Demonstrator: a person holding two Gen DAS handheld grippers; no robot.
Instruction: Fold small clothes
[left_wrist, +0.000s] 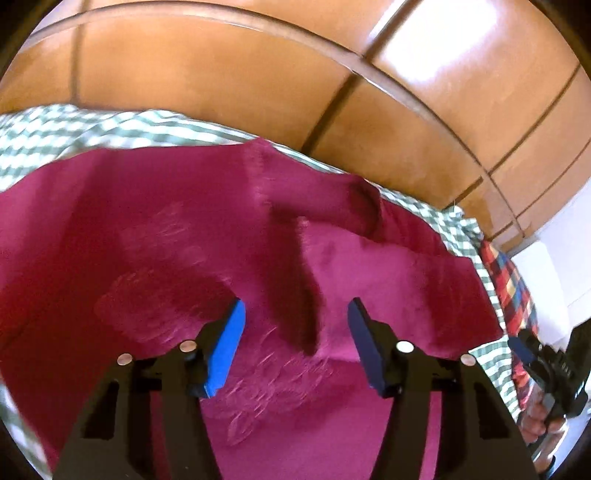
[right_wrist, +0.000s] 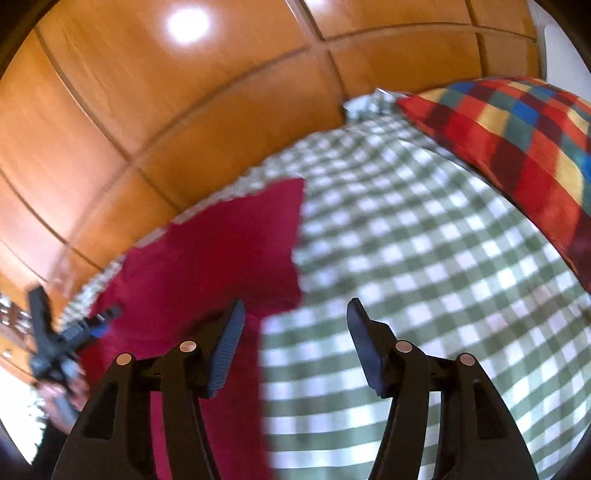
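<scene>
Crimson cloth, a small garment (left_wrist: 177, 236), lies spread on the bed, over a green-and-white checked sheet (right_wrist: 424, 266); it is laid out nearly flat, presumably so that edges and corners can be found for folding, though a raised ridge (left_wrist: 295, 266) runs down its middle and one part near the far edge is turned up. Faint embroidery shows on the side of the garment nearest the camera.

The left tool (left_wrist: 295, 347) hangs over the garment with its jaws spread wide and nothing between them; it sits right above the ridge, which suggests that the crease is the next thing to be pinched or smoothed. The right tool (right_wrist: 295, 347) is likewise gaping and empty; it hovers at the garment's right edge, half over the cloth and half over the bare sheet, a sensible place from which to catch that border.

Beyond the garment's right side lies a multicoloured checked pillow (right_wrist: 517, 147), well apart from it; behind the garment's far edge stands a glossy wooden wardrobe (left_wrist: 221, 74). Both views are blurred, so finer details of hems or sleeves cannot be told; folding appears not yet begun.
</scene>
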